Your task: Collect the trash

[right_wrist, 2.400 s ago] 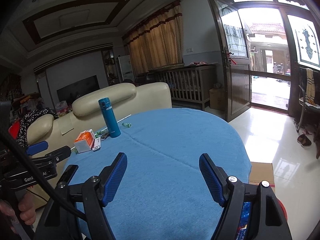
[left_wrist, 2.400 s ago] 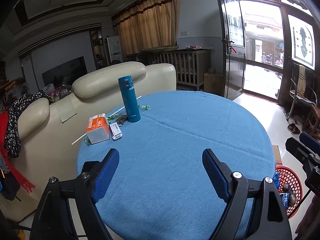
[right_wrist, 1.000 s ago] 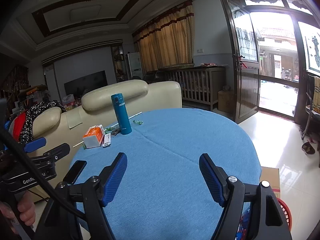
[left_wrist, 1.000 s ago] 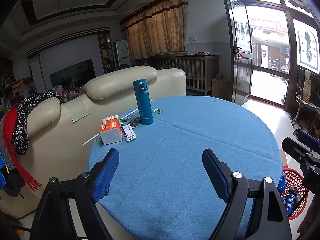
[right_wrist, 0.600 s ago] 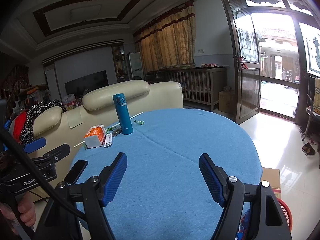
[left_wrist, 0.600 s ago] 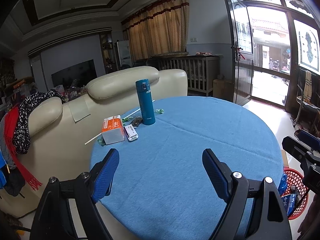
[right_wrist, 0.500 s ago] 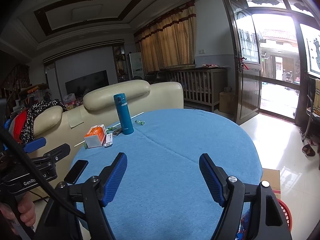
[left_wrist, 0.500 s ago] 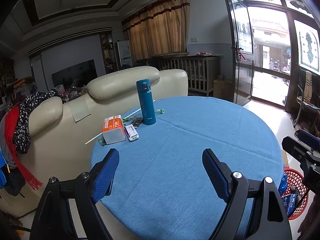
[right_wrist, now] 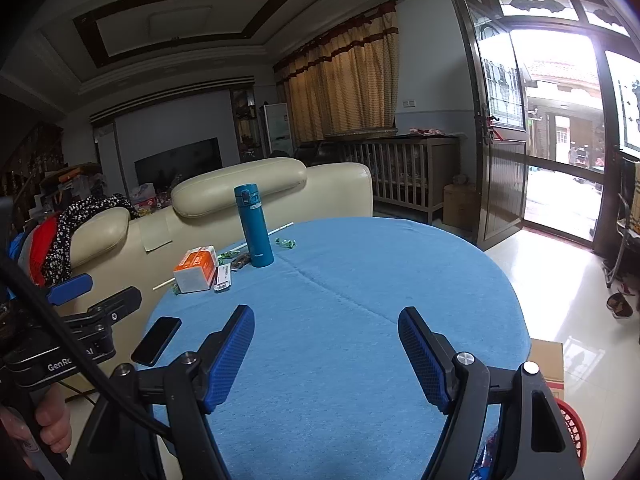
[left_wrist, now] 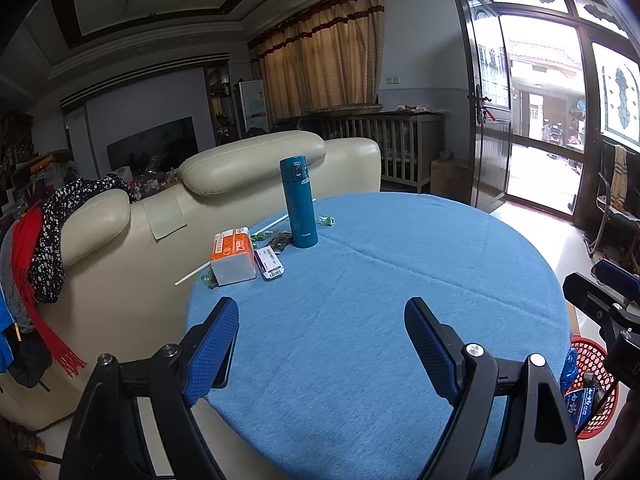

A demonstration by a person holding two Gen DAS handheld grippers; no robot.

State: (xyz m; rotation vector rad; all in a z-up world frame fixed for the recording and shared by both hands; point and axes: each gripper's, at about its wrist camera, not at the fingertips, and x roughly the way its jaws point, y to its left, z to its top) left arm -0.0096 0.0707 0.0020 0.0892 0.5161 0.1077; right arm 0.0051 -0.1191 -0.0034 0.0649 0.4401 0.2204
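Both grippers hover over the near edge of a round table [left_wrist: 400, 280] under a blue cloth, and each stands wide with nothing between its blue pads. Ahead of the left gripper [left_wrist: 320, 344] and off to its left, at the far rim of the table, lies the litter. Leftmost is a thin white straw [left_wrist: 192, 274], part of it overhanging the edge. Next comes an orange-and-white tissue pack [left_wrist: 233, 255], with a small green wrapper [left_wrist: 208, 280] tucked at its near corner. Then follow a flat white labelled packet [left_wrist: 269, 263], a dark wrapper [left_wrist: 280, 240] and another green wrapper [left_wrist: 260, 235]. A teal flask [left_wrist: 299, 202] stands upright just beyond them, with one more green wrapper [left_wrist: 326, 221] to its right.

The wrappers look feather-light, crinkly and slippery. A pinch across the twisted middle would likely hold best, with the pads pressed close to the cloth. The straw is stiff but thin and may roll, so its overhanging end seems the easiest hold.

From the right gripper [right_wrist: 326, 356] the same cluster sits far ahead and left. A red basket [left_wrist: 592, 384], well to the left gripper's right and below the table, already holds some packaging.
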